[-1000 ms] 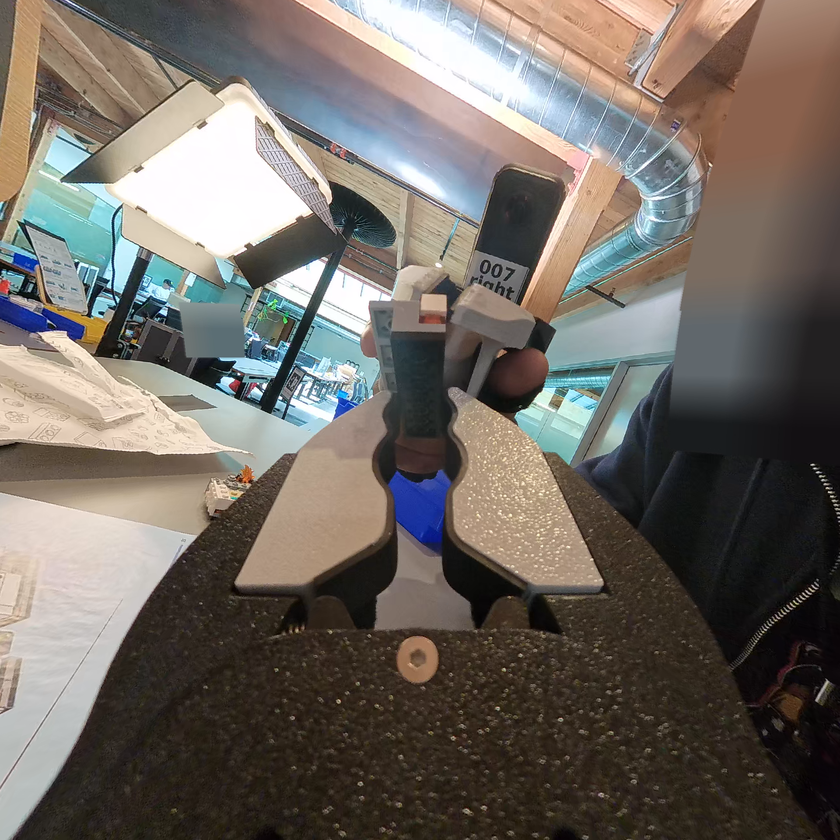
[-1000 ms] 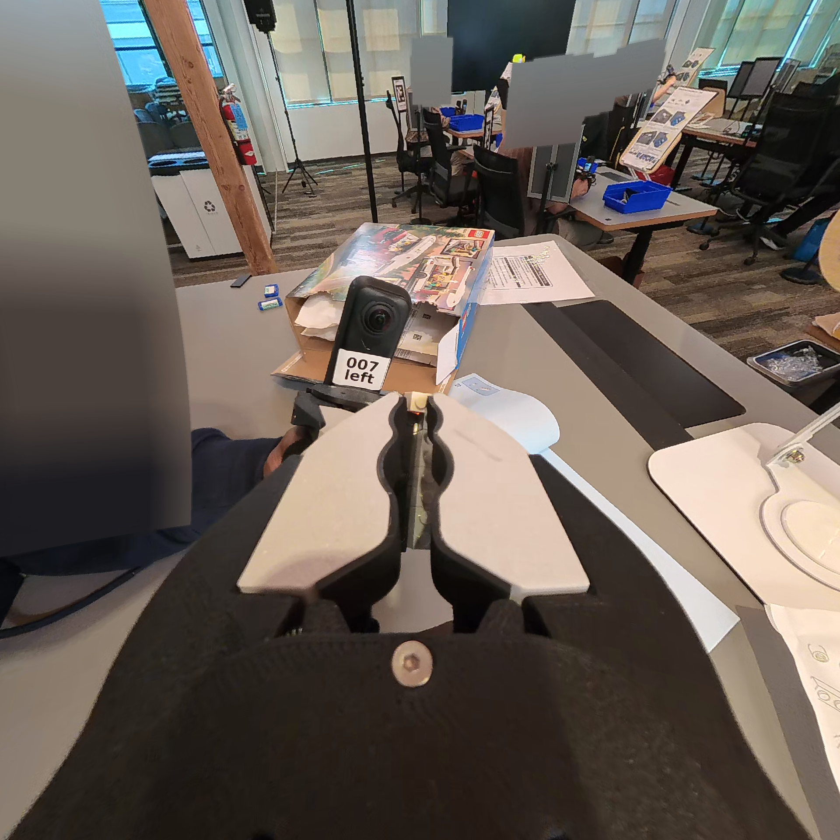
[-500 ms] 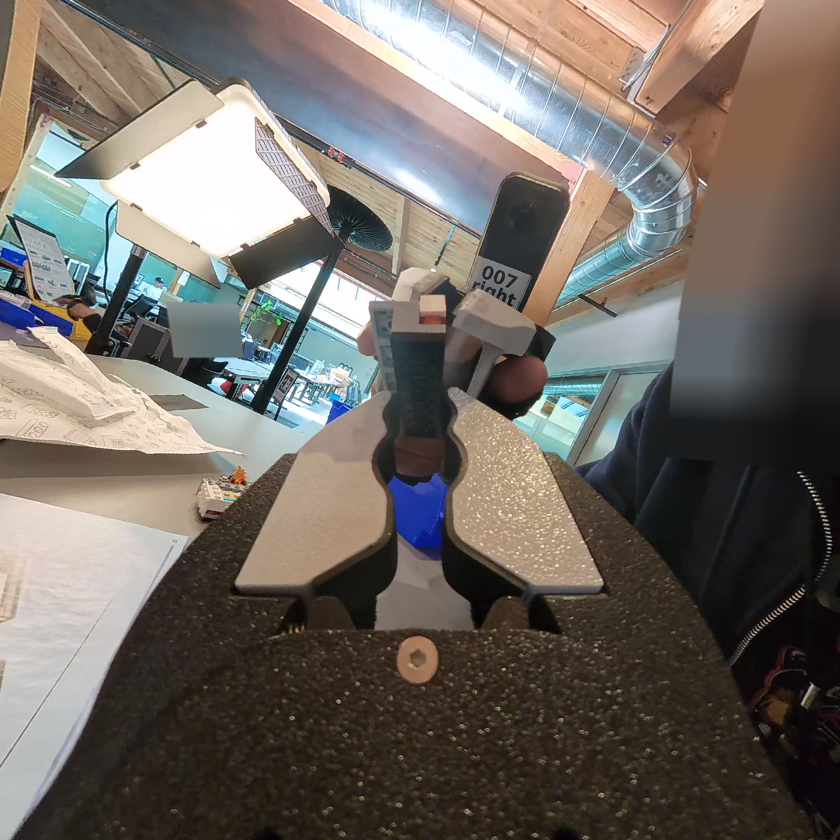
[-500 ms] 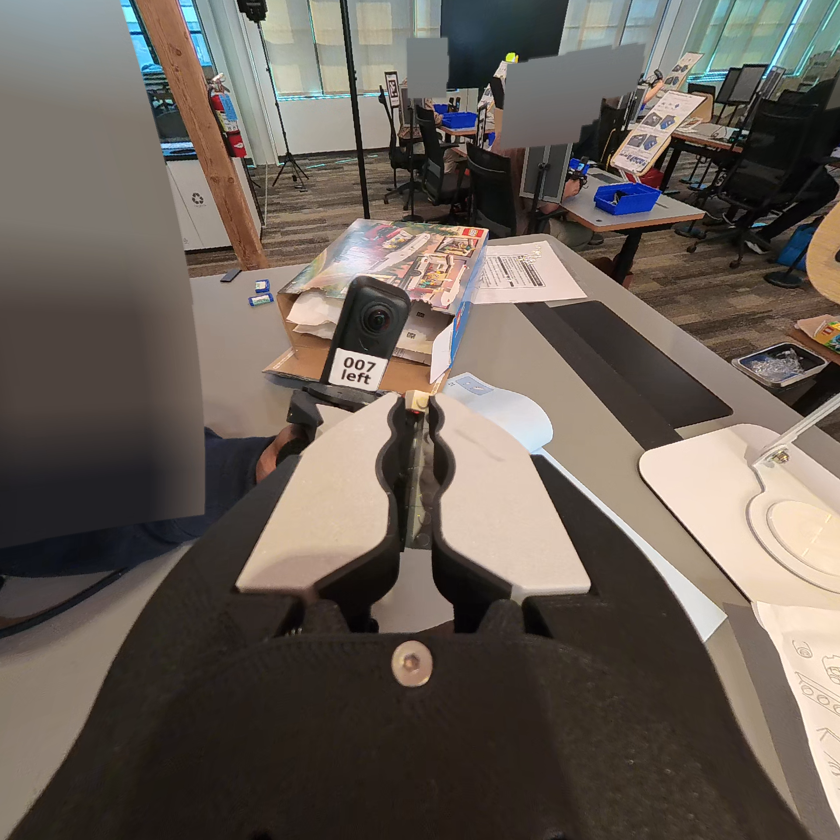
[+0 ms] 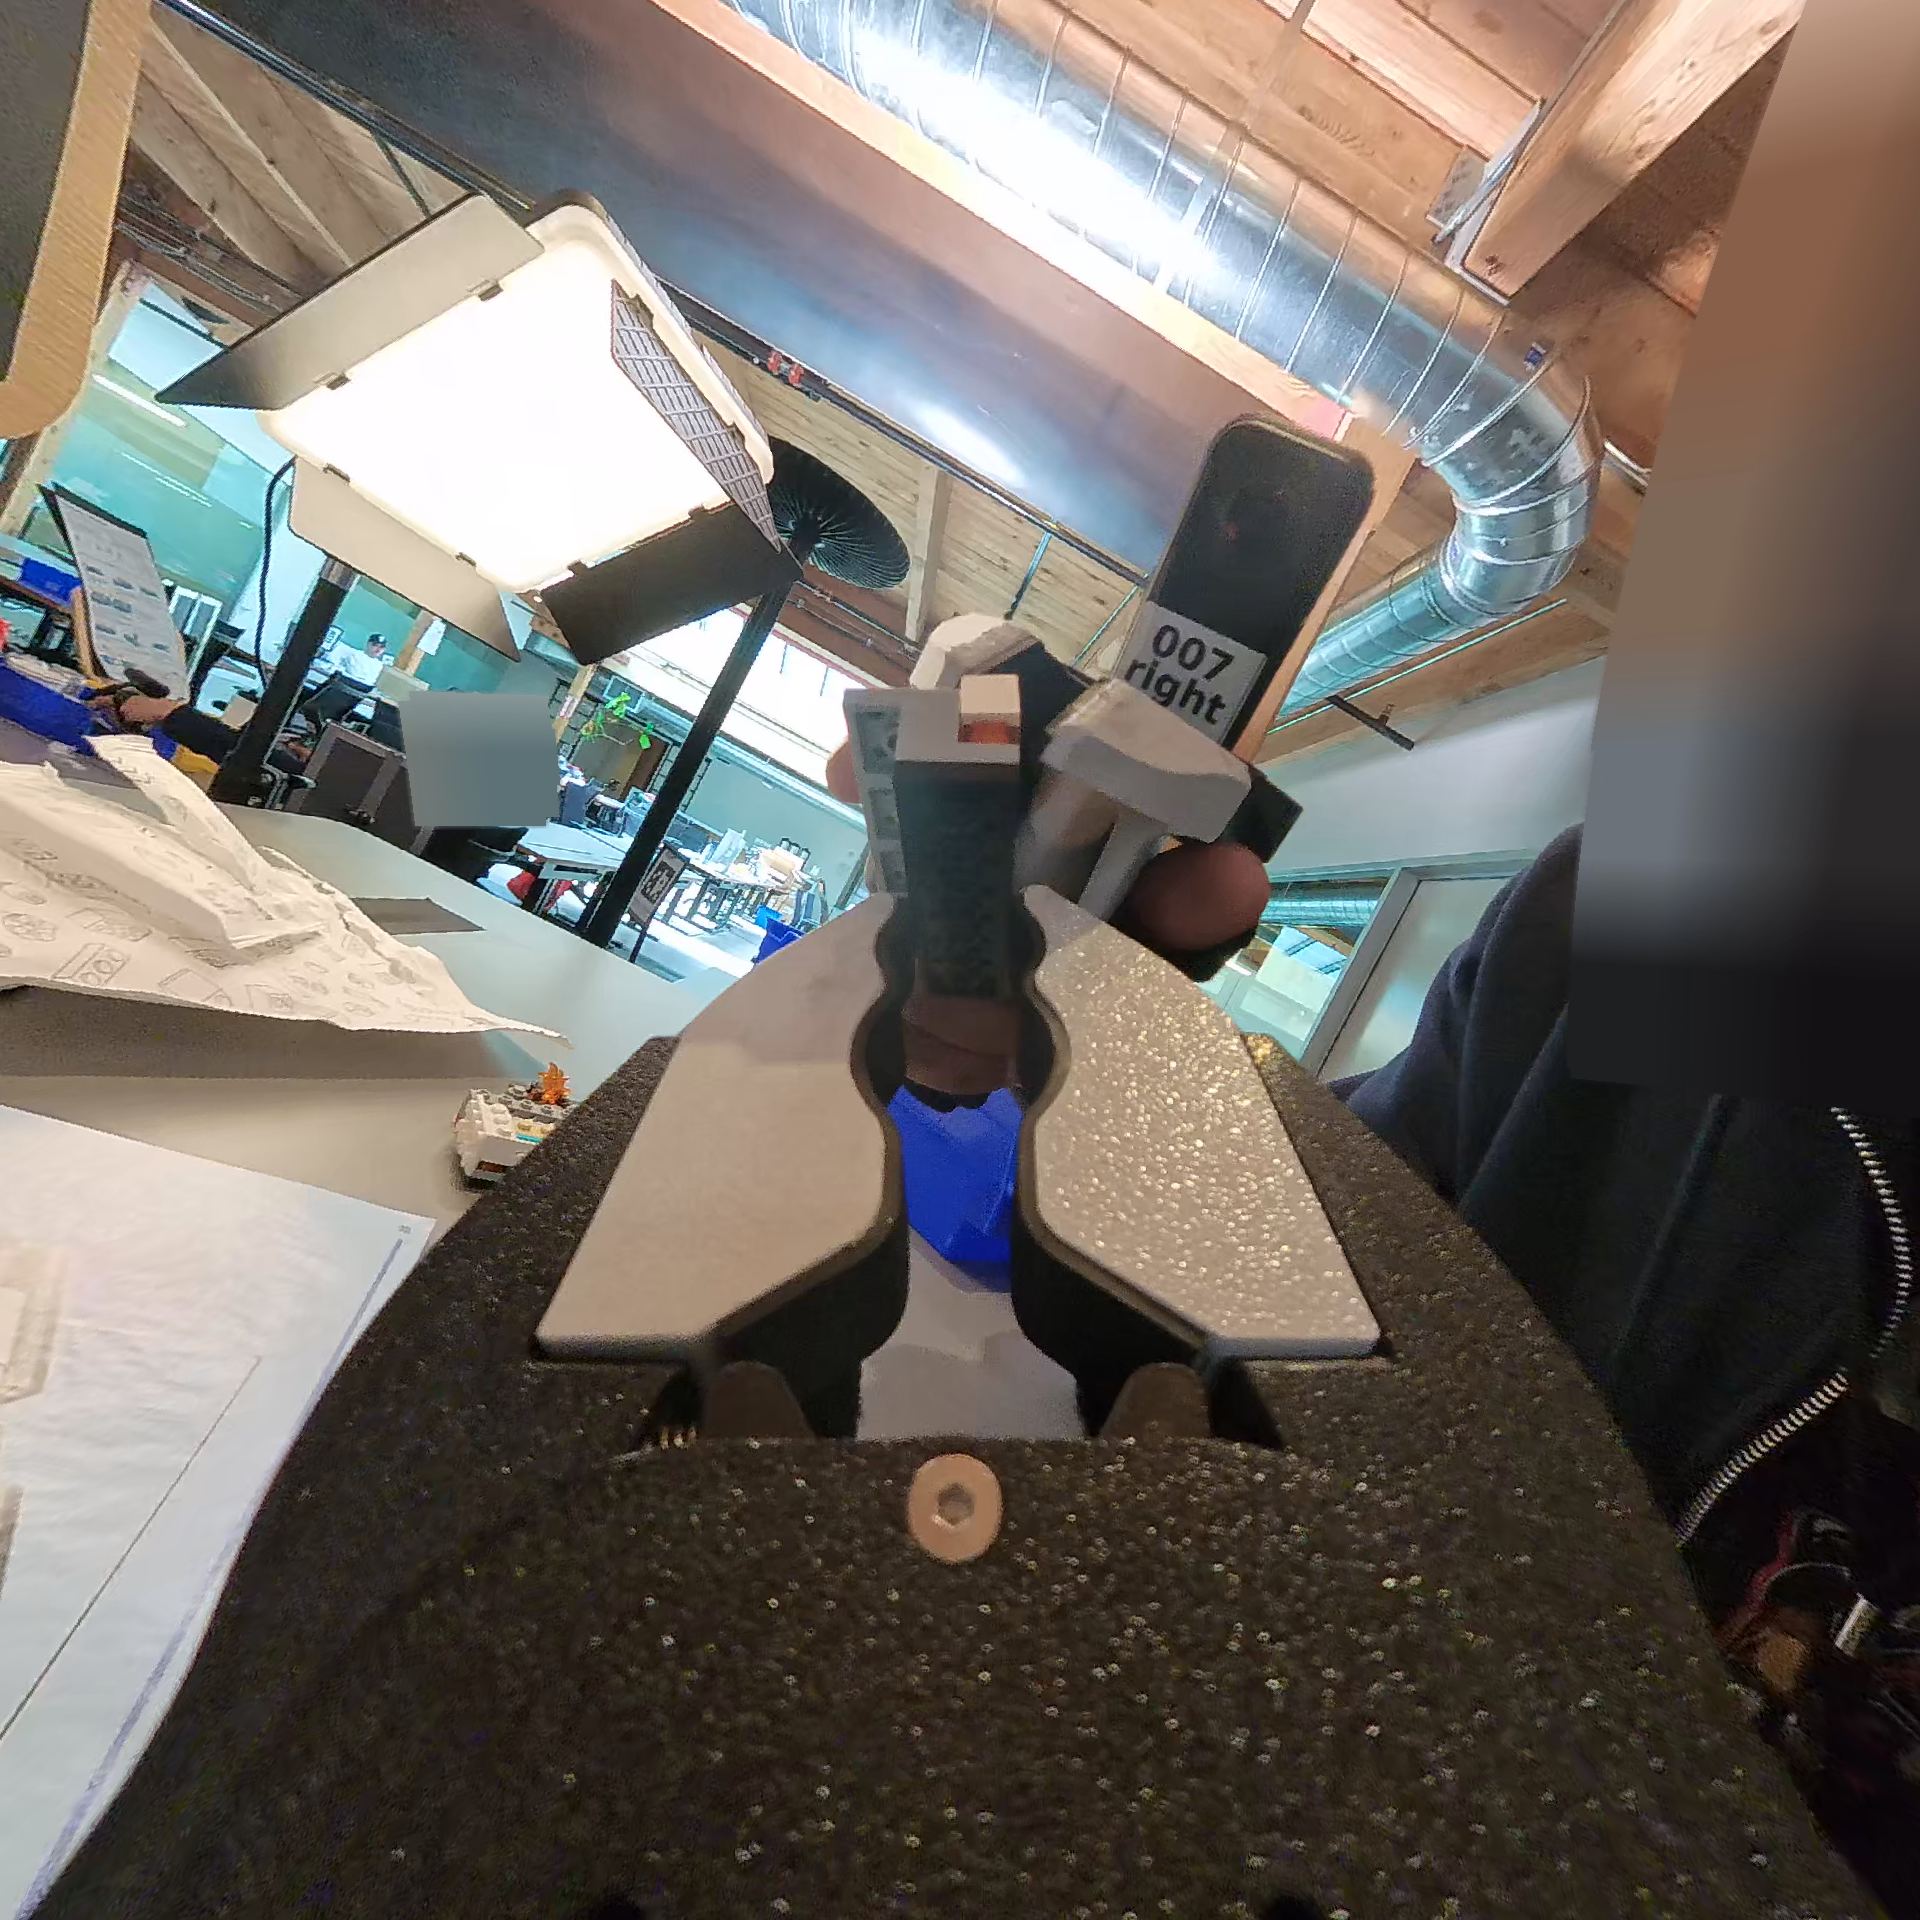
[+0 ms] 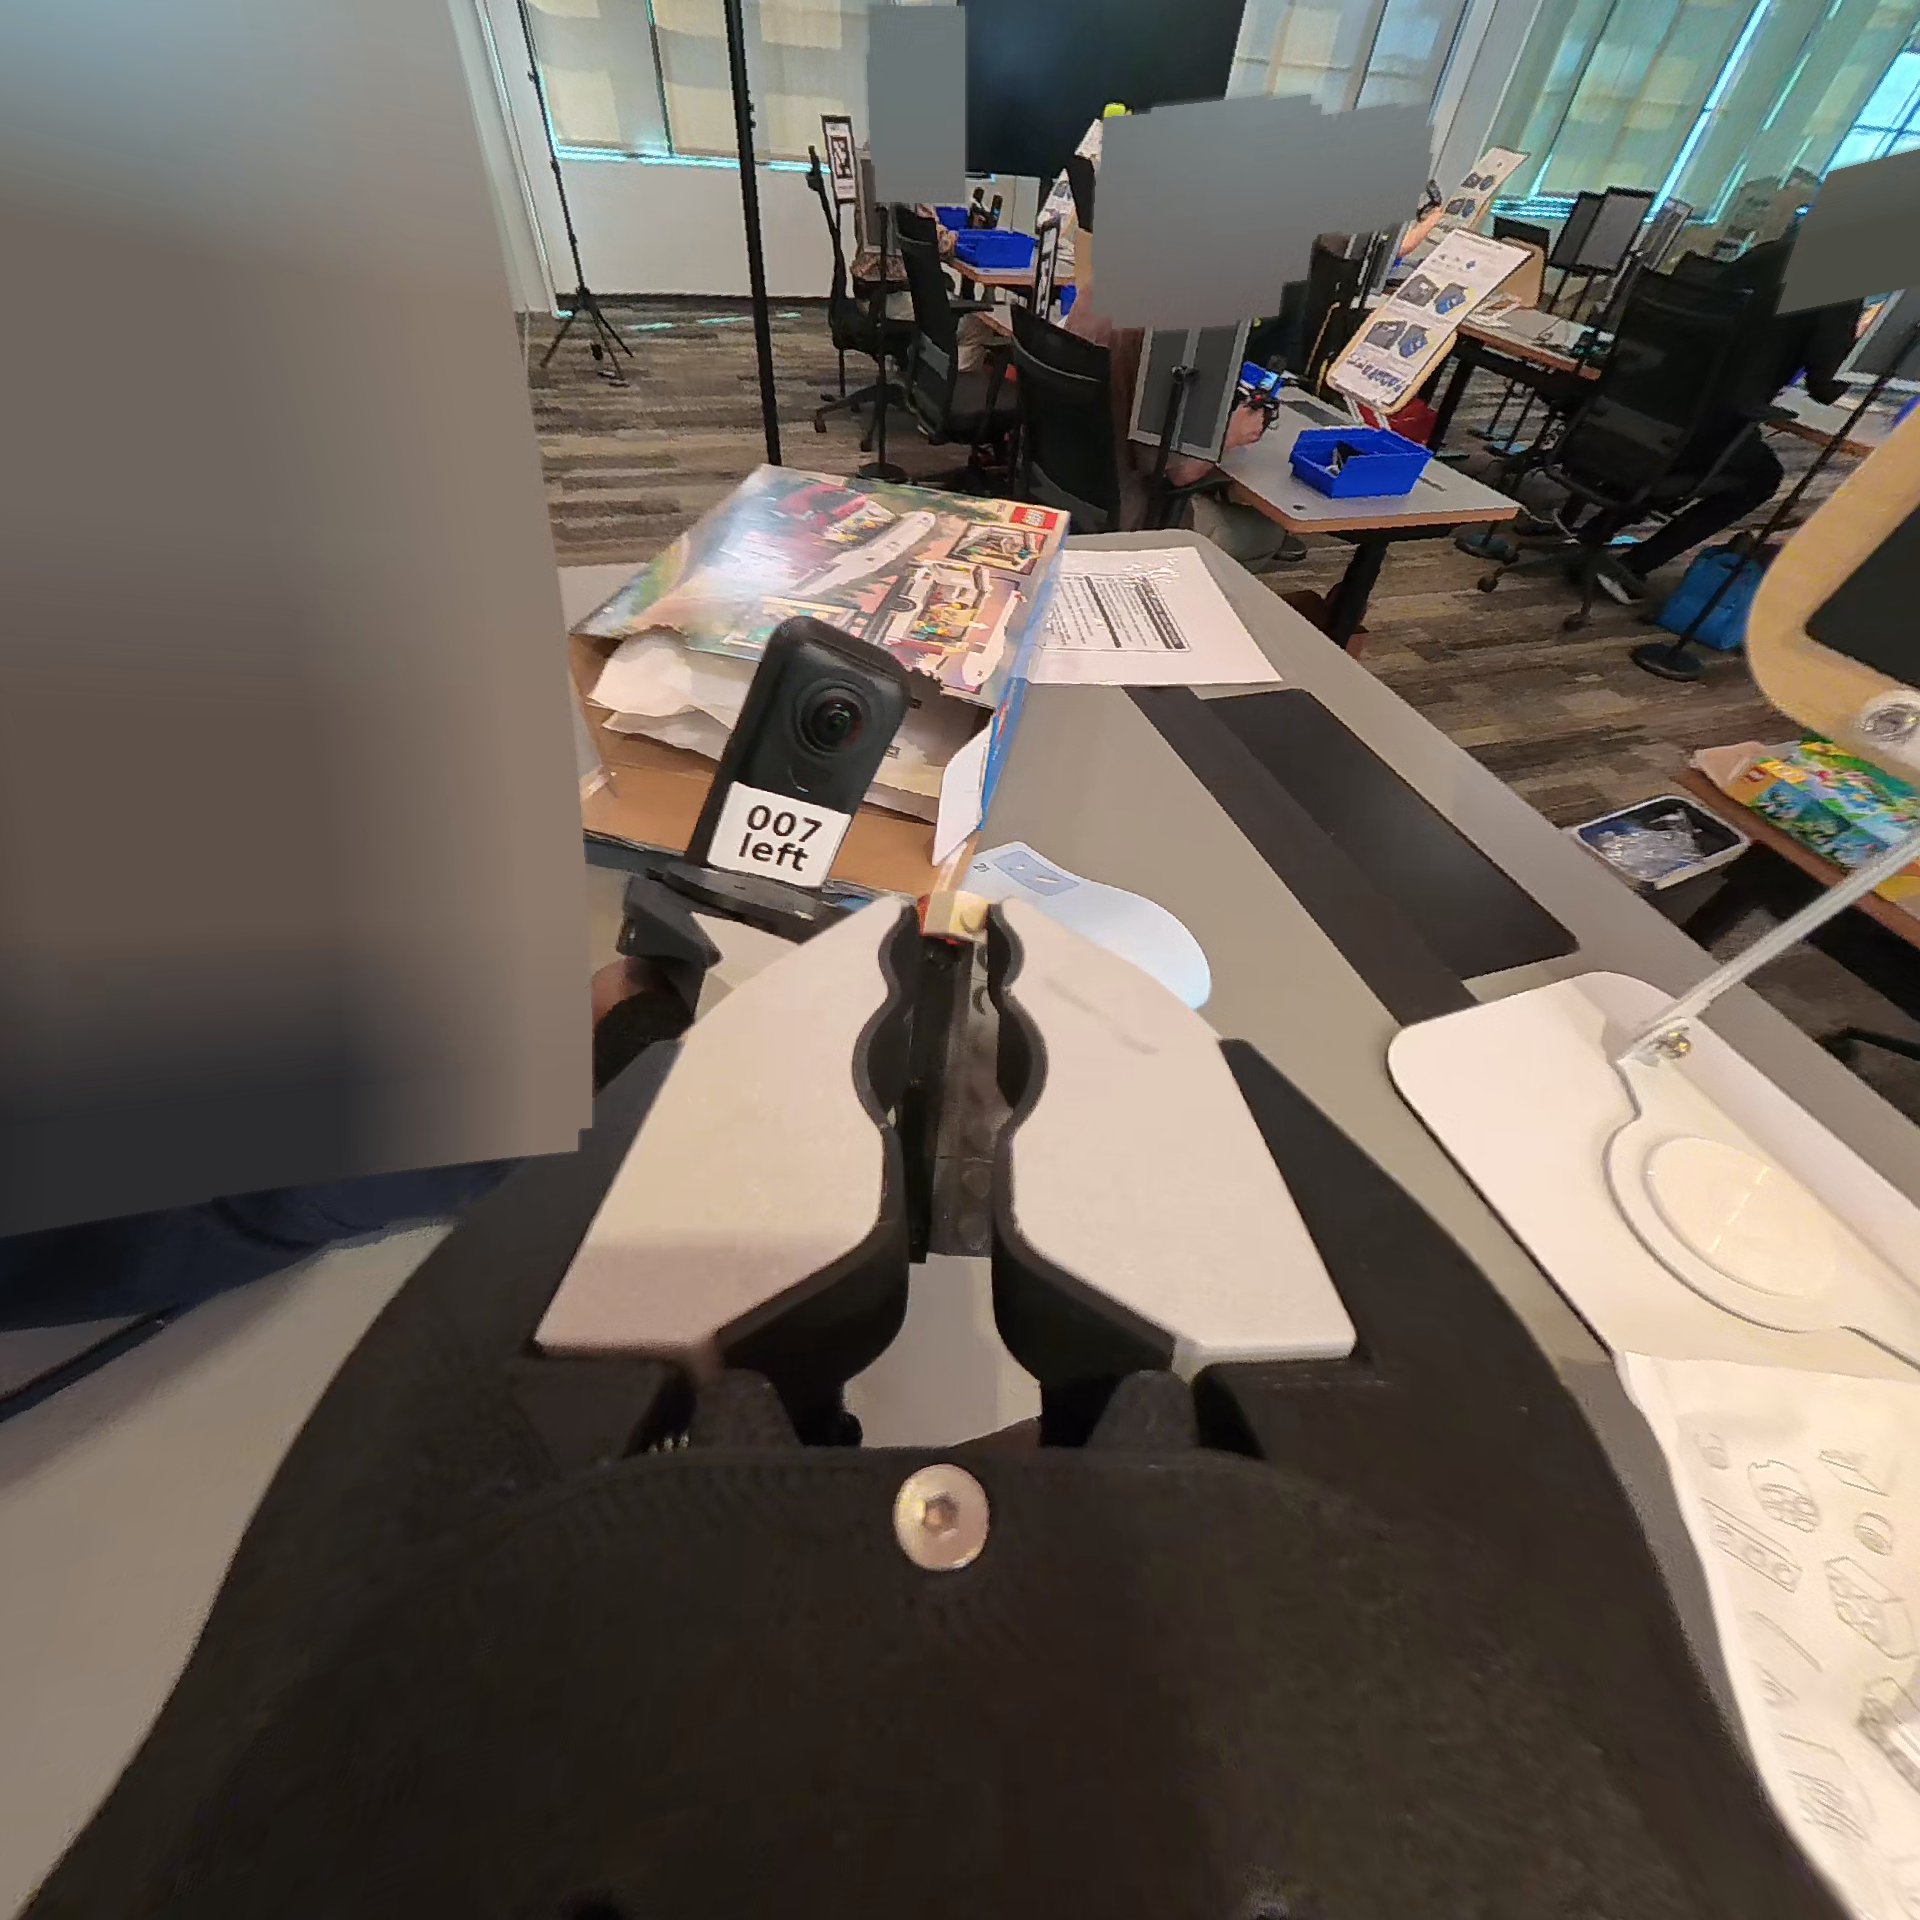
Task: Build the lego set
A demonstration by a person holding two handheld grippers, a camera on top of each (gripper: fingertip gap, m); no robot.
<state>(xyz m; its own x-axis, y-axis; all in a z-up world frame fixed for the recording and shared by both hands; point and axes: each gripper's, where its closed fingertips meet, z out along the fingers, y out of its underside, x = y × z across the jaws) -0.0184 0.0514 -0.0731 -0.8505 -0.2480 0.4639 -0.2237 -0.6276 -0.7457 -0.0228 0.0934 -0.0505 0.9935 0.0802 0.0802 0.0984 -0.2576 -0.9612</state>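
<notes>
Since a second ago the right gripper's (image 6: 943, 925) jaws have eased a little wider around the thin brick piece (image 6: 932, 1049). The left gripper (image 5: 961, 935) has kept its hold without change.

In the left wrist view the left jaws pinch the dark, pebbled lower part of the brick piece (image 5: 956, 862), both pads against it. It stands upright above the bench (image 5: 312, 1122). Its white top with an orange bit sits among the right gripper's (image 5: 1039, 717) pale fingers. This view alone shows a lit lamp panel (image 5: 499, 416), crumpled printed paper (image 5: 208, 935) and a small brick model (image 5: 509, 1117) on the bench.

The right wrist view shows the piece edge-on, a tan block at its tip between the fingertips. The dark edge lies against the left-hand finger. I cannot tell whether the other pad presses on it. Only this view shows the left gripper's camera (image 6: 821, 727), the opened toy box (image 6: 862, 561) behind it, and a white lamp base (image 6: 1558, 1091).
</notes>
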